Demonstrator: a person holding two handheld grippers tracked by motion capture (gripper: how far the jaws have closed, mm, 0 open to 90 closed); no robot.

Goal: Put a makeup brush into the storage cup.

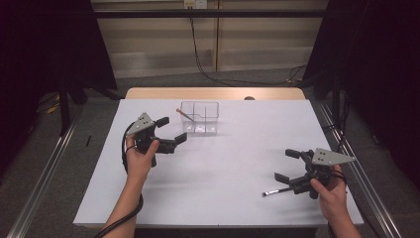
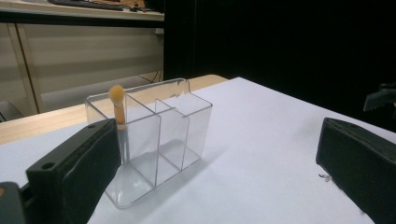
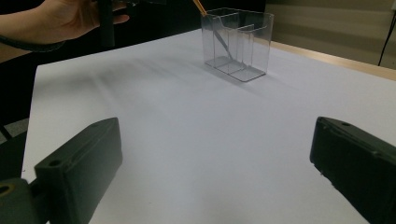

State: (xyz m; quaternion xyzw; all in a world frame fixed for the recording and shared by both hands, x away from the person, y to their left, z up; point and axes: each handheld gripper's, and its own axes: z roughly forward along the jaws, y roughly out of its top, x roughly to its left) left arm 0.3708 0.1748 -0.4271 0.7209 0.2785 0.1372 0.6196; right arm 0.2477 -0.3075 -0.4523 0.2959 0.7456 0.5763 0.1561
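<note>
On the white table stands 1 clear organizer with 3 compartments, as the left gripper view shows. 1 orange-tipped brush leans in its end compartment. 1 dark brush lies flat on the table, just beside the right gripper. There are 2 grippers: the left gripper, near the organizer, has its jaws wide apart and empty; the right gripper's jaws are likewise spread, holding nothing.
</note>
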